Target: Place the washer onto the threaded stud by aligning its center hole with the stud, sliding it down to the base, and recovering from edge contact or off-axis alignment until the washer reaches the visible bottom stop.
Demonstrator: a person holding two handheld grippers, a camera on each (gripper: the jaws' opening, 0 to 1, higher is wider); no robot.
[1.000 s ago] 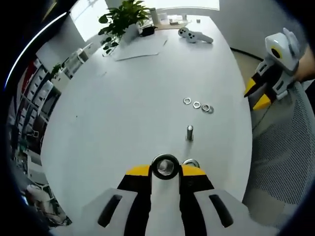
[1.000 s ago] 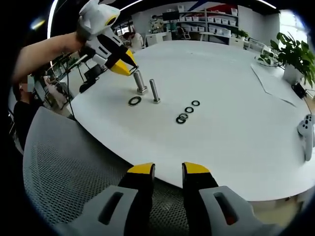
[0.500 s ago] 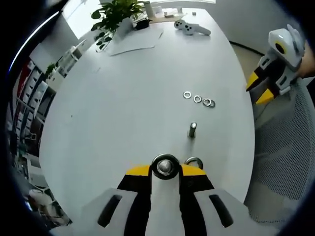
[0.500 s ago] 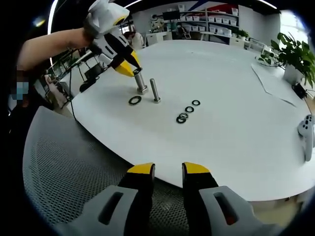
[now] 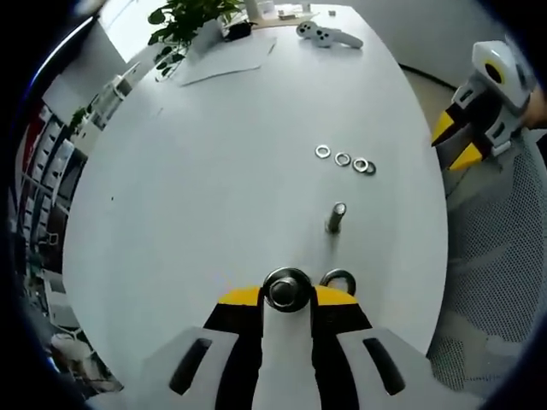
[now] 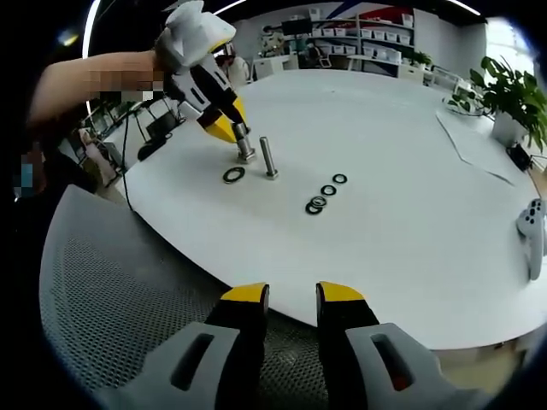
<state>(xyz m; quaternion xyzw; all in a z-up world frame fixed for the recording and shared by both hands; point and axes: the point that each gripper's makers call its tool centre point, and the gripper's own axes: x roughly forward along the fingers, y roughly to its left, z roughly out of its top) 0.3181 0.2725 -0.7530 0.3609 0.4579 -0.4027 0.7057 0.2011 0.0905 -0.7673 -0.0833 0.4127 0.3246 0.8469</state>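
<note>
- The washer, a dark steel ring, is held in the closed jaws of the left gripper, over the threaded stud.
- A second stud stands just beside it; a loose washer lies near the white table edge.
- Spare washers lie in a row, with open surface around them.
- The right gripper is held off the table, over a mesh chair, jaws slightly apart and empty.

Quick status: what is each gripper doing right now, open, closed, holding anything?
Left gripper: shut on the stud, whose round top shows between its jaws.
Right gripper: open, holding nothing, over the mesh chair.
</note>
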